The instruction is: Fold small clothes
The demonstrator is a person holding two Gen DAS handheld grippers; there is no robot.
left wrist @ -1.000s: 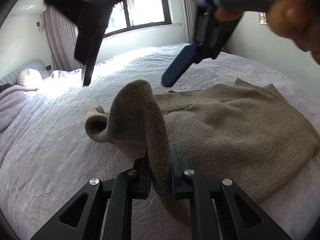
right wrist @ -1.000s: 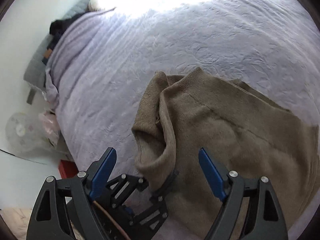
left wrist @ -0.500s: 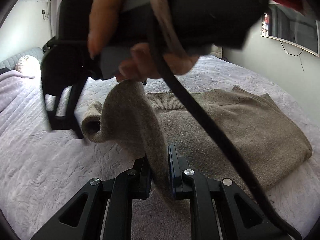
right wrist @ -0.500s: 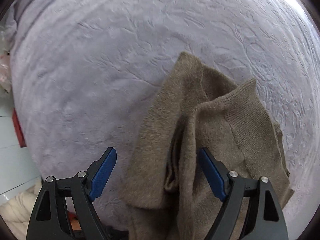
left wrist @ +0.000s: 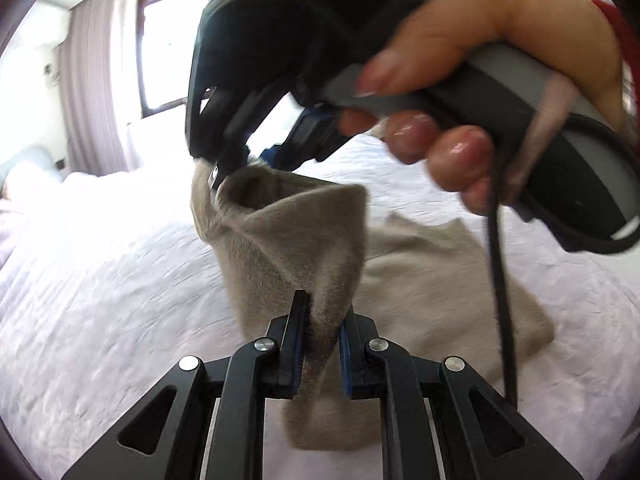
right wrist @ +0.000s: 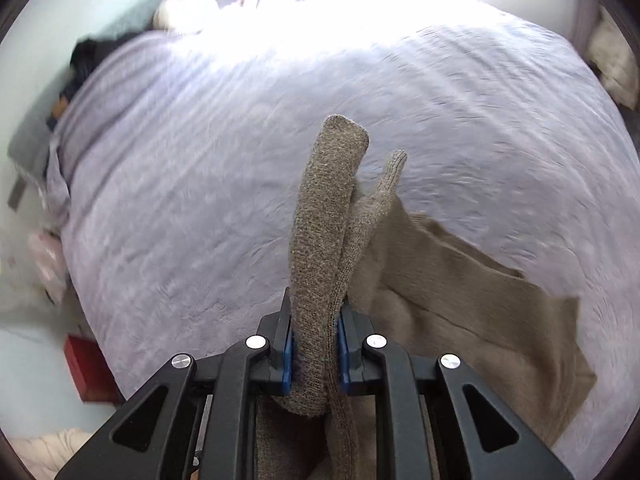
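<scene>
A brown knit sweater [left wrist: 432, 288] lies on the lavender bedspread [left wrist: 100, 280], one edge lifted. My left gripper [left wrist: 320, 344] is shut on a fold of the sweater's edge. My right gripper [right wrist: 314, 344] is shut on another bunched part of the sweater [right wrist: 332, 208], which stands up between its jaws. In the left wrist view the right gripper [left wrist: 236, 168], held by a hand, pinches the far end of the same lifted edge just above and beyond my left gripper. The rest of the sweater [right wrist: 480, 304] trails flat to the right.
The bedspread [right wrist: 200, 160] stretches wide to the left and far side. A pillow [right wrist: 184, 6] and dark clothes [right wrist: 86, 56] lie at the head of the bed. A red box [right wrist: 86, 368] sits on the floor at the bed's left. A window [left wrist: 166, 44] with curtains is behind.
My right gripper was open above the sweater's lifted edge; it has come down and shut on it. The edge now hangs lifted between both grippers. My left gripper kept its hold.
</scene>
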